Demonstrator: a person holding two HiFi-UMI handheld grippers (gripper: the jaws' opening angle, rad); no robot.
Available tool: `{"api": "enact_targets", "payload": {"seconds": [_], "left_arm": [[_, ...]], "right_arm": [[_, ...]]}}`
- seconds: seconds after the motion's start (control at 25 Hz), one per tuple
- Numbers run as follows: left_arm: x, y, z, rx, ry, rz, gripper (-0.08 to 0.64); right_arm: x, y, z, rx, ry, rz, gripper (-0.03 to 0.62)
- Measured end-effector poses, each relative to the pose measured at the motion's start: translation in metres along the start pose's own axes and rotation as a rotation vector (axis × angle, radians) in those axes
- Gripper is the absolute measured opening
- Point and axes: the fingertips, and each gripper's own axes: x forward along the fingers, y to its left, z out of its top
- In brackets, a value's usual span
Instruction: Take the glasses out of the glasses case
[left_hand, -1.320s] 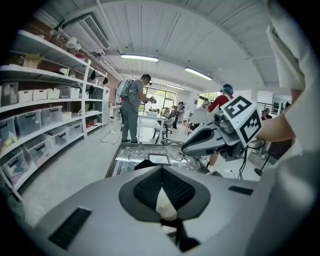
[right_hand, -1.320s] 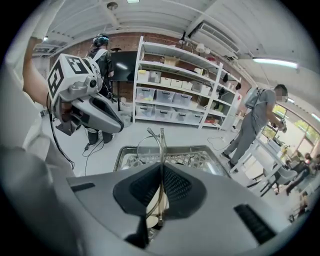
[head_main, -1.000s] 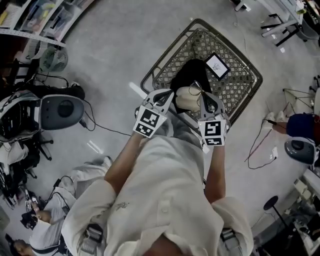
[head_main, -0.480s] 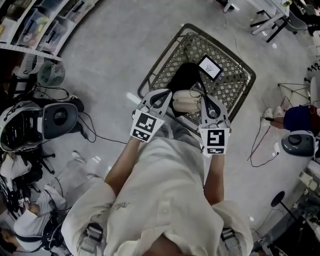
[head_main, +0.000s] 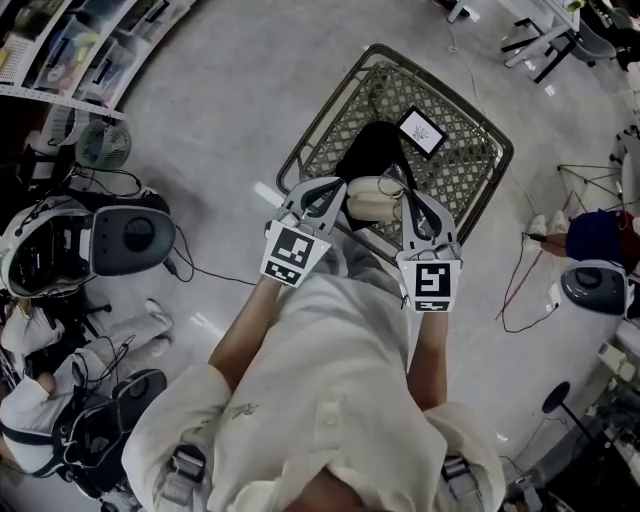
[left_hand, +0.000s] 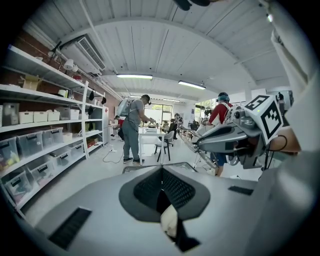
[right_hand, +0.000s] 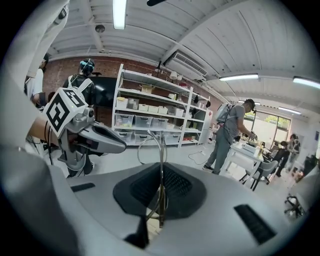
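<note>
In the head view a cream glasses case (head_main: 370, 199) hangs between the two grippers, above a wire basket (head_main: 478, 178). My left gripper (head_main: 340, 188) is shut on the case's left end; in the left gripper view a cream edge of the case (left_hand: 168, 220) shows between the closed jaws. My right gripper (head_main: 406, 196) is shut on thin wire-framed glasses (head_main: 392, 178) at the case's right end. The right gripper view shows the glasses (right_hand: 159, 159) as a metal frame standing up out of the shut jaws. Each gripper view also catches the other gripper: the right gripper (left_hand: 231, 140) and the left gripper (right_hand: 95, 139).
The wire basket holds a black object (head_main: 366, 150) and a white marker card (head_main: 421, 132). Cables and machines (head_main: 120, 240) lie on the grey floor at left, and a person (head_main: 40, 420) sits at lower left. Shelves (left_hand: 45, 135) and a standing person (left_hand: 131, 127) are farther off.
The grippers, case and glasses have stayed almost in place above the basket. The head view has shifted slightly, and the person at lower left has moved.
</note>
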Motion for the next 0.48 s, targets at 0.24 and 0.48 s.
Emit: {"api": "enact_targets", "payload": {"seconds": [0.24, 0.48], "left_arm": [[-0.0030, 0.0006, 0.0023, -0.001, -0.006, 0.012, 0.012], [0.0000, 0.0011, 0.0071, -0.002, -0.011, 0.016, 0.012]], "right_arm": [[0.0029, 0.0022, 0.0031, -0.004, -0.015, 0.015, 0.018], [0.0055, -0.0006, 0.0060, -0.007, -0.019, 0.024, 0.018]]}}
